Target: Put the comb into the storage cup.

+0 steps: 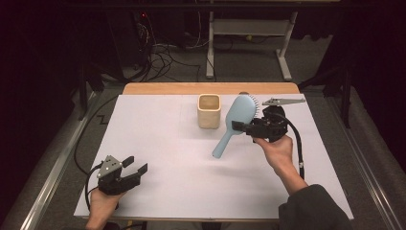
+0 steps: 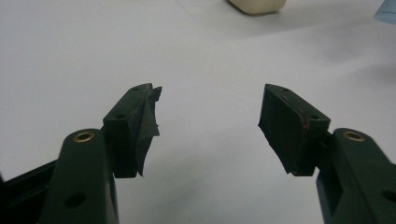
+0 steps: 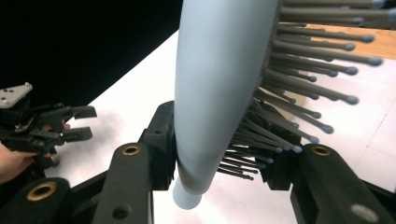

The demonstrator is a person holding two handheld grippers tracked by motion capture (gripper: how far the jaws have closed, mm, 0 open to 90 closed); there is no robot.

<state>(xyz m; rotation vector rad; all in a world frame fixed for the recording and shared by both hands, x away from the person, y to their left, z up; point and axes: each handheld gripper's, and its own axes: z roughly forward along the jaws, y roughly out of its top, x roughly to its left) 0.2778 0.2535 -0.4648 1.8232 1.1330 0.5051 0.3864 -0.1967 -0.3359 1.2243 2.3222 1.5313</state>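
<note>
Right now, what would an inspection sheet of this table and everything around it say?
Surface: white table top, wooden strip along its far edge, no marks seen.
Job's things: light blue hairbrush held off the table, handle pointing down; beige square cup upright beside it, apart from it.
Clutter: nothing seen.
Grippers: right gripper clamped on the hairbrush near its bristles; left gripper open, holding nothing, low over the near left corner.
Cables: black gripper cable trailing from the right gripper; tangle of floor cables beyond the table.
Surroundings: dark room, white table frame behind.
</note>
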